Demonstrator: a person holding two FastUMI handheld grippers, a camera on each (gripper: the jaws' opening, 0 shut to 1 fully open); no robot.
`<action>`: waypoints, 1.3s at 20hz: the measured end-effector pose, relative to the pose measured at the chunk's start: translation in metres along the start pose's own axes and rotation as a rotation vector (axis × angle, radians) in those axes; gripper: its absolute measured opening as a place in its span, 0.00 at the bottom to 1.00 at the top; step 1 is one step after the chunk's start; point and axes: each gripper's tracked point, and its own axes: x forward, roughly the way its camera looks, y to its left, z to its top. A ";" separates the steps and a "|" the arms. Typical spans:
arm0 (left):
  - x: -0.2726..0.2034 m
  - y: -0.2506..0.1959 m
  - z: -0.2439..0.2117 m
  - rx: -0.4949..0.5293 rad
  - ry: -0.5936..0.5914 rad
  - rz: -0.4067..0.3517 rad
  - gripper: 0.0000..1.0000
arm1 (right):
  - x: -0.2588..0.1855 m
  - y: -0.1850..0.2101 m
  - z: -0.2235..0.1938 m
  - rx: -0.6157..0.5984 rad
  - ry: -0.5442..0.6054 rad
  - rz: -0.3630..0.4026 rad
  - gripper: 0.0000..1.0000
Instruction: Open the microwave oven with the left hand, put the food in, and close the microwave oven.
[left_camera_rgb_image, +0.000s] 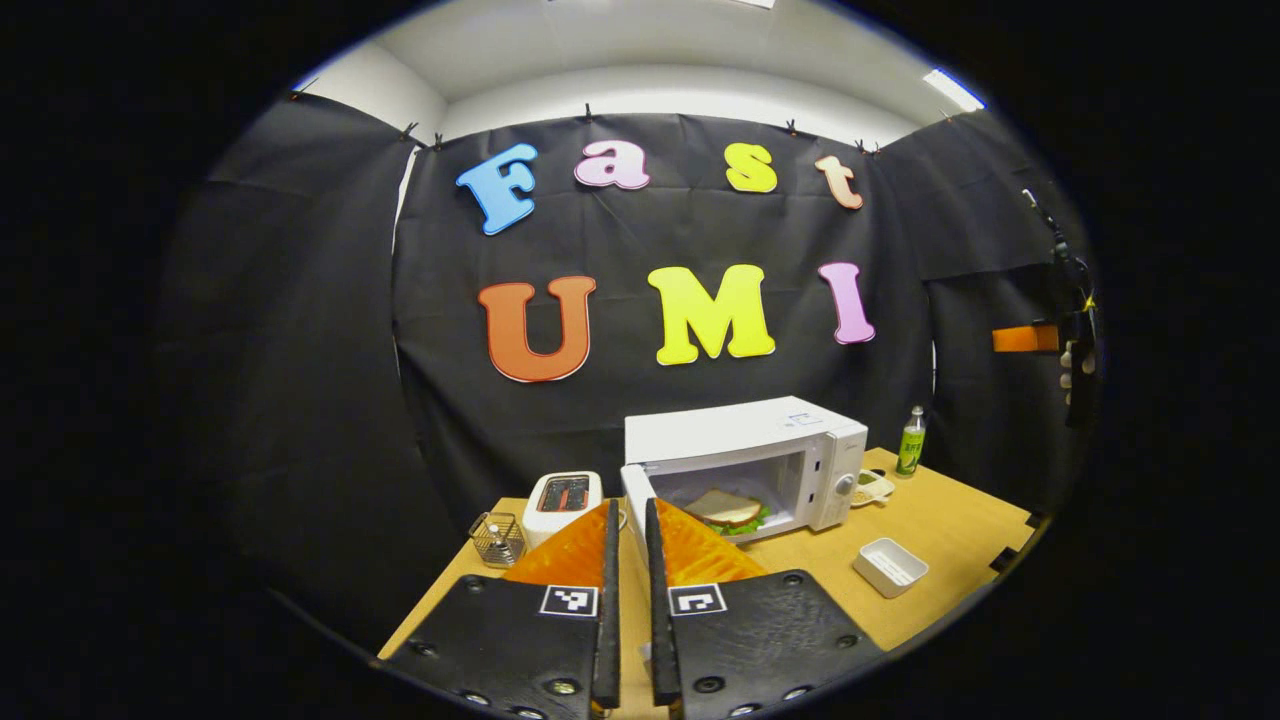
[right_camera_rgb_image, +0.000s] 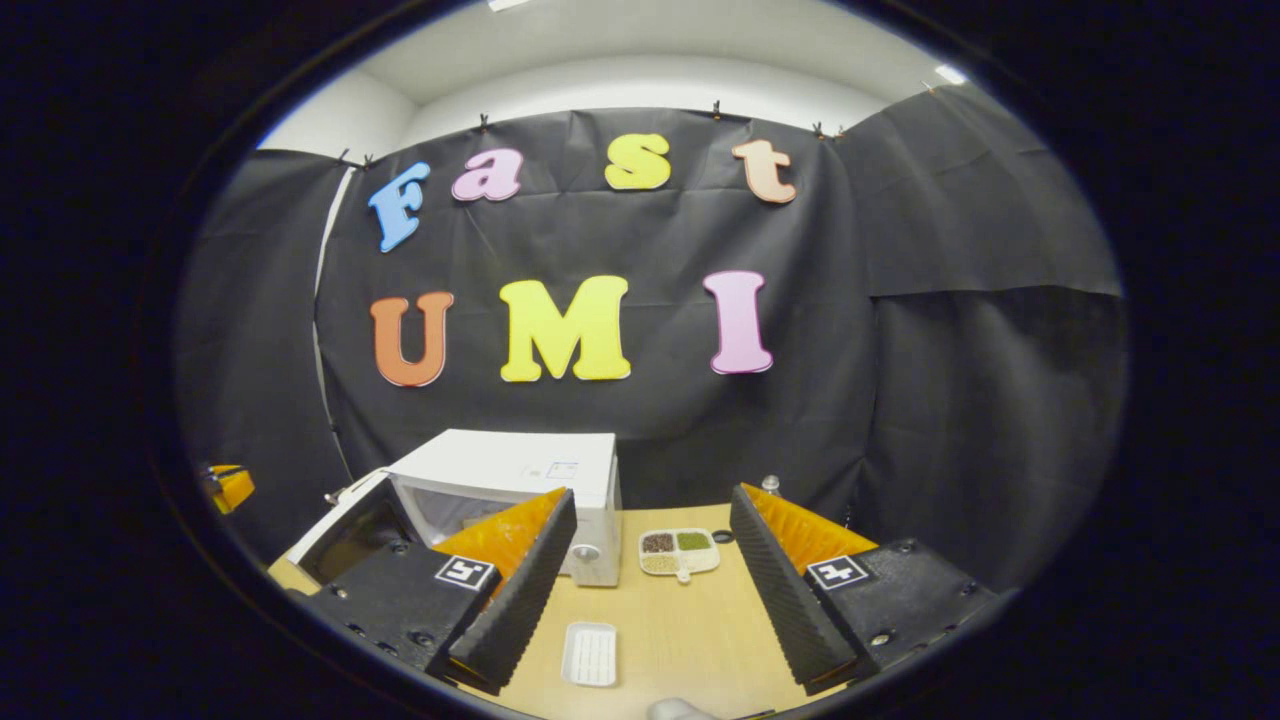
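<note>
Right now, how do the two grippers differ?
The left gripper has its fingers nearly together, with a thin gap and nothing between them; the right gripper is spread wide, with bare table between its fingers. The left points at the microwave's open door and the sandwich inside; the right points at the sectioned dish beside the microwave. Both hang above the table, holding nothing.

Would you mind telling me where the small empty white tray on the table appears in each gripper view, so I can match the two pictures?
Left gripper view: the white tray lies lower right on the table, in front of and to the right of the microwave.
Right gripper view: the white tray lies bottom centre, between that gripper's fingers, nearer than the microwave.
Shared landmark: the microwave, door open.
</note>
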 end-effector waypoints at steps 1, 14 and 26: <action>-0.001 0.008 -0.005 0.016 0.006 0.028 0.02 | 0.002 -0.001 -0.002 -0.003 0.010 0.002 0.99; 0.014 0.021 -0.121 -0.051 0.172 0.062 0.00 | 0.015 -0.009 0.008 -0.003 0.085 0.008 0.99; 0.018 -0.005 -0.144 -0.017 0.230 0.035 0.00 | 0.016 -0.025 0.007 -0.009 0.100 -0.010 0.92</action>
